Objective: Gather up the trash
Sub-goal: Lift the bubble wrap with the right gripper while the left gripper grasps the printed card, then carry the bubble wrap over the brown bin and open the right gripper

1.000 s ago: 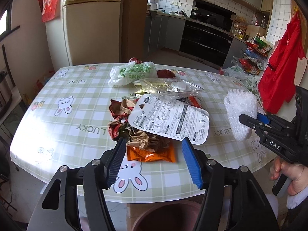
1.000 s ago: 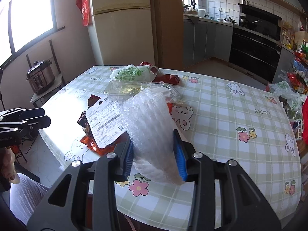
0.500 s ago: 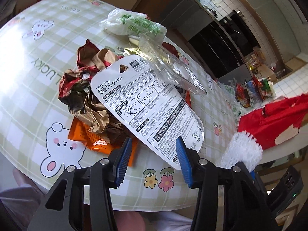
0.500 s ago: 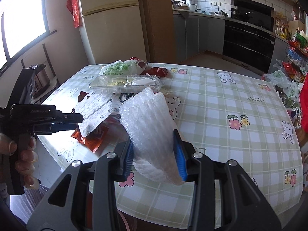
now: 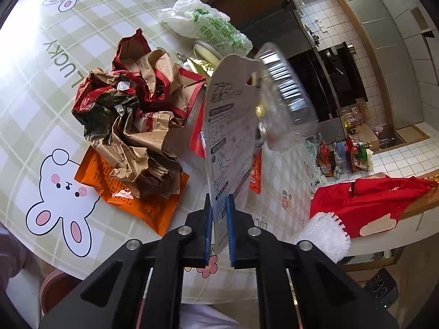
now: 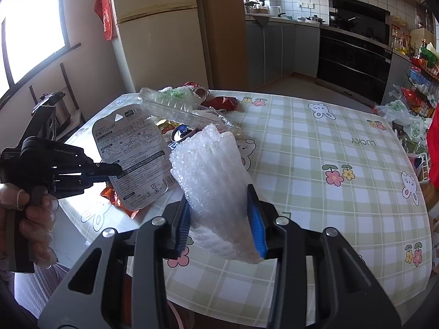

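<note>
Fingers (image 5: 230,227) of my left gripper (image 5: 218,205) are pinched narrow on the lower edge of a white printed cardboard backing card with Japanese text (image 5: 230,126), holding it raised and nearly edge-on above the green-checked worktop with rabbit prints (image 5: 33,87). Seen from my right wrist, that card (image 6: 131,156) hangs clear of the pile. My right gripper (image 6: 219,219) holds a folded wad of clear bubble wrap (image 6: 216,186) between its blue pads, above the worktop's near edge. Beneath the card lie a crumpled brown and red paper wrapper (image 5: 134,115) resting on a flat orange foil packet (image 5: 145,205). Behind them sit a clear plastic clamshell tray (image 5: 285,93) and a white plastic bag with green print (image 5: 208,24).
</note>
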